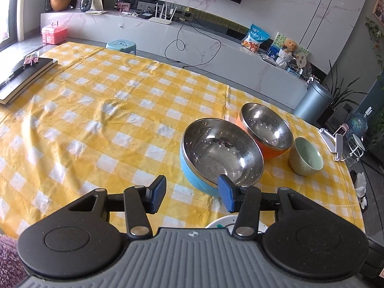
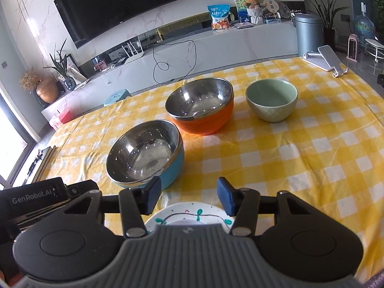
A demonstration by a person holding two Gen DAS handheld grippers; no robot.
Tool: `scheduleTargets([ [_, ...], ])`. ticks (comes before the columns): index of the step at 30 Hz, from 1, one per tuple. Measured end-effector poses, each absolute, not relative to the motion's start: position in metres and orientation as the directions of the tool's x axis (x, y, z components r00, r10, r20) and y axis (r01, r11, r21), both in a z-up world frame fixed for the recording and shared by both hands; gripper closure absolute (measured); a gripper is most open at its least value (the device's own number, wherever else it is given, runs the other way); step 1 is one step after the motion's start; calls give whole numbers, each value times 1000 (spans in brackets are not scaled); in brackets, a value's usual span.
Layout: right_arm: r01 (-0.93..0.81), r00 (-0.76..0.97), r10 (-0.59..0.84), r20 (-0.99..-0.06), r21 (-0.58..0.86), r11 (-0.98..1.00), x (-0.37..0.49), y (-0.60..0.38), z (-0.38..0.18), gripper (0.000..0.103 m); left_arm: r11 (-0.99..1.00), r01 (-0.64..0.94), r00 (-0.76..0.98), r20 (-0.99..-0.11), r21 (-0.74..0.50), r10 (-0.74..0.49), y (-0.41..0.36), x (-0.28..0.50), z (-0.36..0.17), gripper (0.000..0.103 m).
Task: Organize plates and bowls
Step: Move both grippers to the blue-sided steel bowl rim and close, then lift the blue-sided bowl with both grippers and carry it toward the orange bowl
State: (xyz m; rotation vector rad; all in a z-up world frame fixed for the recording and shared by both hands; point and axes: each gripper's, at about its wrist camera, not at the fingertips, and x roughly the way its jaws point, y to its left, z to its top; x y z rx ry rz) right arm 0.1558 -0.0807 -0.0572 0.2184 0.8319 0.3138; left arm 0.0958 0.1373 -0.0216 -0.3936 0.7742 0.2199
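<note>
Three bowls are sitting upright, mouths up, on the checked tablecloth point(image 2: 300, 148): blue bowl point(image 2: 146, 154) at centre-left of the right wrist frame, orange bowl point(image 2: 200, 105) just behind it toward upper centre, green bowl point(image 2: 271, 99) at upper right. The row is running diagonally from lower left to upper right. Blue and orange look nearly touching; green is standing apart.

One plate point(image 2: 189, 217) is lying flat at bottom centre, partly hidden under the right gripper point(image 2: 188, 198), near the table's front edge.

Right gripper is hovering wide open, holding nothing. Left gripper point(image 1: 192, 195) is also wide open and empty, its right pad overlapping the blue bowl point(image 1: 220, 154) rim in frame; contact unclear.

Open cloth is filling the left half of the left wrist frame and the right side of the right wrist frame.
</note>
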Motion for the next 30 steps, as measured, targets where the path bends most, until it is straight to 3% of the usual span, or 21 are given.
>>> scheduleTargets([
  [8, -150, 600, 355, -717, 335, 930, 194, -65, -74, 66, 901, -356, 685, -725, -249, 71, 147, 126, -40, 51],
  [20, -132, 587, 365, -723, 360, 924, 220, -46, -90, 83, 896, -370, 672, -736, -243, 78, 153, 150, -59, 73],
  [25, -136, 590, 368, -719, 361, 923, 221, -41, -90, 90, 906, -346, 688, -723, -244, 68, 149, 151, -59, 88],
  [30, -124, 590, 362, -722, 361, 924, 220, -41, -89, 92, 907, -344, 693, -718, -244, 69, 147, 148, -56, 89],
])
